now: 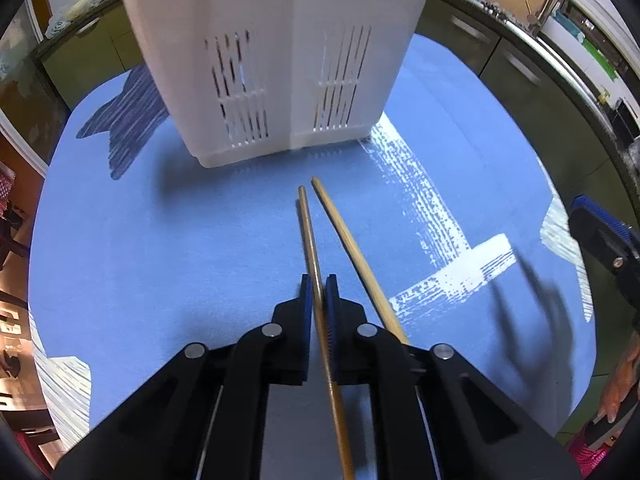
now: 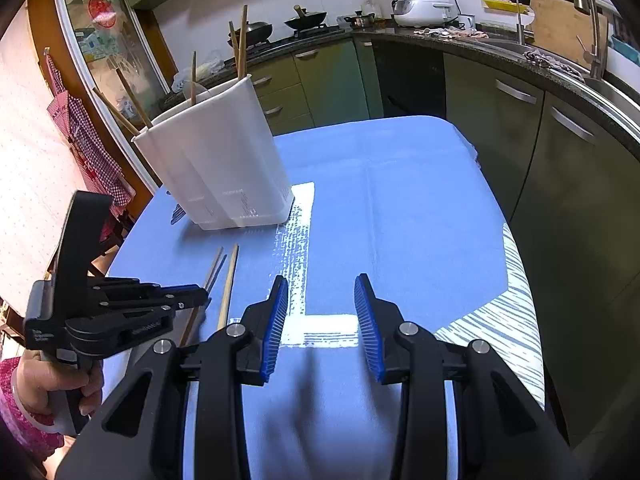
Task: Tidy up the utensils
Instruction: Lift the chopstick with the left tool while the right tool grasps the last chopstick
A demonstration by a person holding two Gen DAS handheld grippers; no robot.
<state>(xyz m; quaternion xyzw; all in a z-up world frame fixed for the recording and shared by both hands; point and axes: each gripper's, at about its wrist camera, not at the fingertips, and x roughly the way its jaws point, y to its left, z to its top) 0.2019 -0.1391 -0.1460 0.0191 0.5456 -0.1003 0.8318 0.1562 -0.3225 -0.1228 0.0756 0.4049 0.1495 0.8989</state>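
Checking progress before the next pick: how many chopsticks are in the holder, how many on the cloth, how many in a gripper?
In the white holder: 5 chopsticks
Lying free on the blue cloth: 1 chopstick
Clamped in the left gripper: 1 chopstick
In the right gripper: 0
Total: 7
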